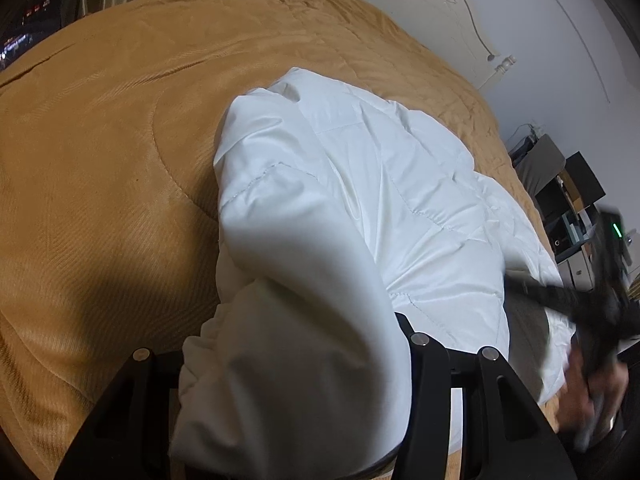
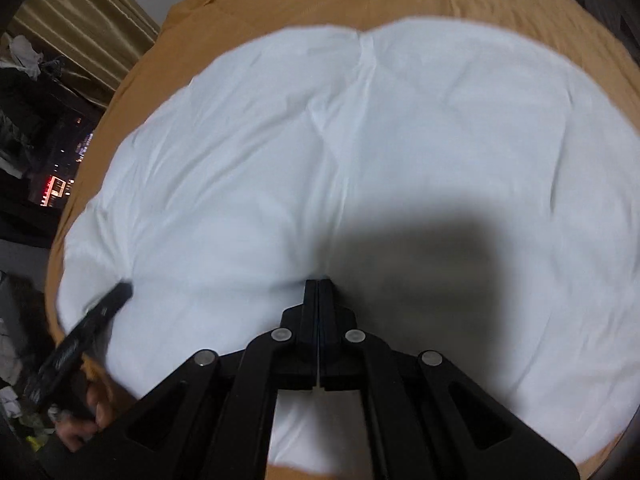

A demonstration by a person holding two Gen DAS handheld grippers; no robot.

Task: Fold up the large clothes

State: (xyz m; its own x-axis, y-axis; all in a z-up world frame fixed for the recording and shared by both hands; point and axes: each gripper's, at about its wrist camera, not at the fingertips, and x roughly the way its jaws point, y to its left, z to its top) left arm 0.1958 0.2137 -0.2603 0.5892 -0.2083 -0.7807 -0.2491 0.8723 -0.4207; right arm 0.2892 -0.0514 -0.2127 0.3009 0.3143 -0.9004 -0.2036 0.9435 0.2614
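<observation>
No brand, label or legible writing shows on anything I can see from either wrist camera; the only marks are red and white lights (image 2: pixel 56 186) glowing through a dark window off to the left of my right fingers, too small to read. Ahead of both grippers, a white padded garment (image 2: pixel 360 160) lies spread across a mustard-coloured quilted bedspread (image 1: pixel 120 140), with a cream carved headboard (image 1: pixel 432 8) against the wall beyond my left fingers and olive curtains (image 2: pixel 80 16) at the far left of the right view. Cluttered dark shelving (image 1: pixel 568 200) stands past the bed's edge to the right of my left fingers. My left gripper (image 1: pixel 288 360) stands wide open, and a thick bunched fold of the white garment fills the gap between its fingers and drapes forward, blocking much of that view; whether the pads actually press the cloth I cannot tell. My right gripper (image 2: pixel 318 284) has its fingers pressed together tip to tip, resting against the garment's near edge in its own shadow; whether any fabric is pinched between them I cannot tell. The left gripper also appears blurred at the lower left of the right view, touching the garment's edge.
</observation>
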